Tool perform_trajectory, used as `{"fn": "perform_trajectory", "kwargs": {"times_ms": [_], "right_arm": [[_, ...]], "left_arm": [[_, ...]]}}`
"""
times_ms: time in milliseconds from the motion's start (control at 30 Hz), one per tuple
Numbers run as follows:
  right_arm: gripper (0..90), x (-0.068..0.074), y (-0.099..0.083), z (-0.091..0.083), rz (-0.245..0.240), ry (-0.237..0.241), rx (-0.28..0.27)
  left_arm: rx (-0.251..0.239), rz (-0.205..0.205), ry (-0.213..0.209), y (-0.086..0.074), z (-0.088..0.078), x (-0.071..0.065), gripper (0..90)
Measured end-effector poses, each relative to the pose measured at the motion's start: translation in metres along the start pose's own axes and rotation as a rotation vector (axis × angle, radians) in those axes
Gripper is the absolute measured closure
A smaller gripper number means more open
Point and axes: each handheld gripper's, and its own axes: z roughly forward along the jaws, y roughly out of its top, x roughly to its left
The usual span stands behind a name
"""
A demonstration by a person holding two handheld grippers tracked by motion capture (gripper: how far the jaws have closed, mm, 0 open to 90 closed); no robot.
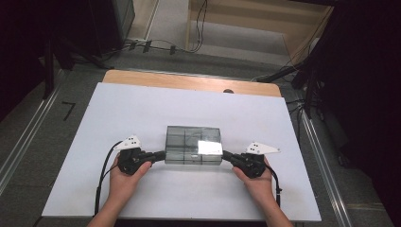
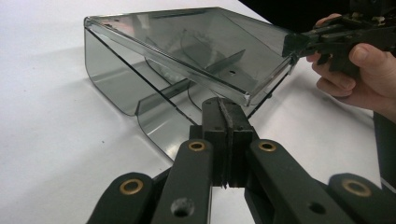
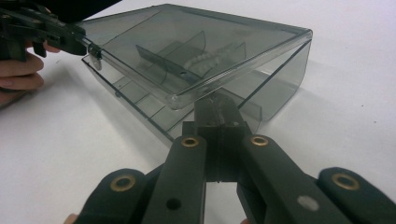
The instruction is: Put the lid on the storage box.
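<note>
Where the high view looks down on the white table (image 1: 142, 109), a smoky transparent compartment box (image 1: 194, 144) lies near its middle, with the left gripper (image 1: 161, 155) at its left end and the right gripper (image 1: 226, 155) at its right end. Seen along the left gripper (image 2: 225, 116), the jaws are clenched together just under the box's lid (image 2: 196, 51). Along the right gripper (image 3: 217, 112), the jaws are likewise clenched beneath the lid edge, dividers (image 3: 182, 56) showing inside.
</note>
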Motion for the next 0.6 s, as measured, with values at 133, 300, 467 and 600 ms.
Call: {"fn": "perform_trajectory", "kwargs": {"times_ms": [133,300,467,600], "right_arm": [[88.2,0.003,-0.002,-0.003,-0.009,0.004,0.005],[88.1,0.006,-0.004,-0.009,-0.013,0.002,0.002],[88.0,0.007,-0.006,-0.019,-0.018,-0.008,-0.01],[87.1,0.007,-0.006,-0.029,-0.021,-0.016,-0.025]], "left_arm": [[0.003,0.001,-0.004,-0.001,-0.003,-0.001,88.6],[0.0,0.008,-0.01,-0.003,-0.008,-0.004,88.6],[-0.028,0.016,-0.003,-0.005,-0.019,-0.005,86.7],[-0.066,0.03,0.002,-0.005,-0.03,-0.006,83.6]]}}
